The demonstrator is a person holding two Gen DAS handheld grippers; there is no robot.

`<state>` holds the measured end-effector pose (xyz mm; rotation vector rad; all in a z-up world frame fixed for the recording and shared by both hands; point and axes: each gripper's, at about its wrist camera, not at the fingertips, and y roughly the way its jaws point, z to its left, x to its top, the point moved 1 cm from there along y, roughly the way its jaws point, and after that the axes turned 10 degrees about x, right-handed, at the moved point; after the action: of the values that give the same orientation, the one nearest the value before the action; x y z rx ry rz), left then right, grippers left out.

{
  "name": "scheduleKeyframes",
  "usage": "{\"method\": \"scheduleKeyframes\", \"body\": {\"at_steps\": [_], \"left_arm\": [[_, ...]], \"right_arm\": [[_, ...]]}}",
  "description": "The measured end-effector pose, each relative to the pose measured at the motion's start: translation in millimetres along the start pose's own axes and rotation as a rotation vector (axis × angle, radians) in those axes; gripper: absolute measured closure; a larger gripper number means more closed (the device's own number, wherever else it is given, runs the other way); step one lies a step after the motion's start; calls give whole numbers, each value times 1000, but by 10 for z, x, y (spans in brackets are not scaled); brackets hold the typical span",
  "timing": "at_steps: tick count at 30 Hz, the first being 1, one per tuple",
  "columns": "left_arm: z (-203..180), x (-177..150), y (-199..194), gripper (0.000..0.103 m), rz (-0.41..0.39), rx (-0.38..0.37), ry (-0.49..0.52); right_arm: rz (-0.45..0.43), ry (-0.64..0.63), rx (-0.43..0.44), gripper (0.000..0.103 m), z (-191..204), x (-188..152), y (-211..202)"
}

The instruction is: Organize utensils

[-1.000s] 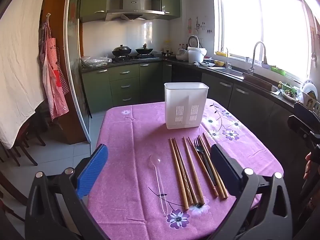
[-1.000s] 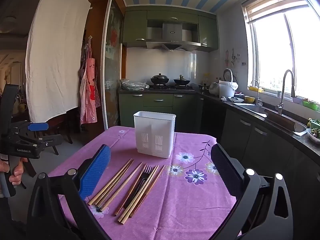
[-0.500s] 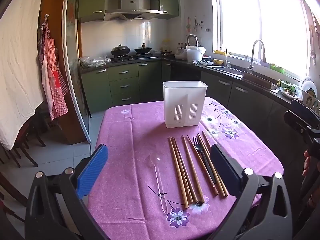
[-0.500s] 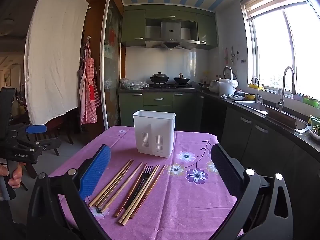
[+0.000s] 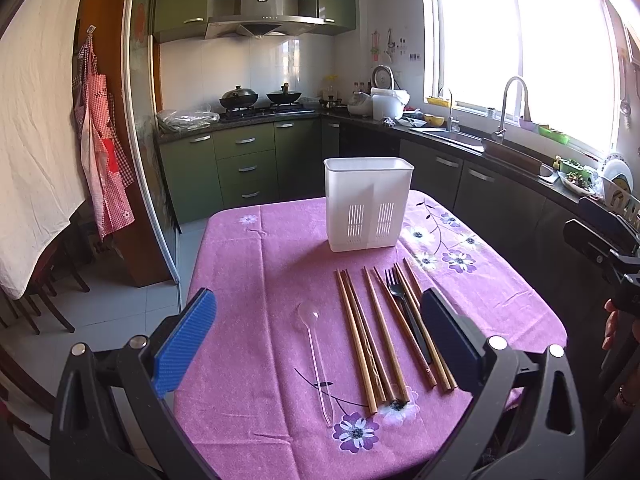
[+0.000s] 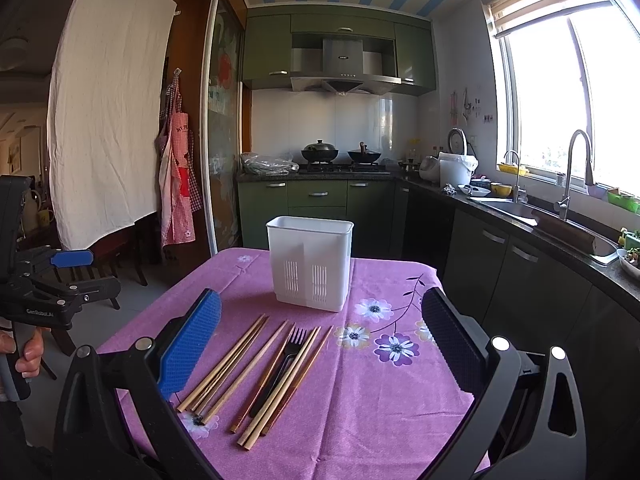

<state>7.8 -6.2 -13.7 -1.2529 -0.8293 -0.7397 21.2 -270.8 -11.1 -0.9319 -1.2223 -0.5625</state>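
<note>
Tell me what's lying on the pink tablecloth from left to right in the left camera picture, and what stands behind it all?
clear plastic spoon → left bunch of wooden chopsticks → black fork lying among more chopsticks. Behind them all stands the white utensil holder.

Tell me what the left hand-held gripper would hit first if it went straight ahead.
Probably the white utensil holder. The left hand-held gripper is open above the clear spoon and chopsticks, so it likely passes over them, though its height is unclear.
</note>
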Motion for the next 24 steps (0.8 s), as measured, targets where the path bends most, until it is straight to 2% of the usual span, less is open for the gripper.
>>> {"method": "scheduleKeyframes", "body": {"at_steps": [24], "left_arm": [[-15, -28, 64, 6, 20, -6, 0]], "right_arm": [[11, 2, 4, 4, 16, -5, 15]]}}
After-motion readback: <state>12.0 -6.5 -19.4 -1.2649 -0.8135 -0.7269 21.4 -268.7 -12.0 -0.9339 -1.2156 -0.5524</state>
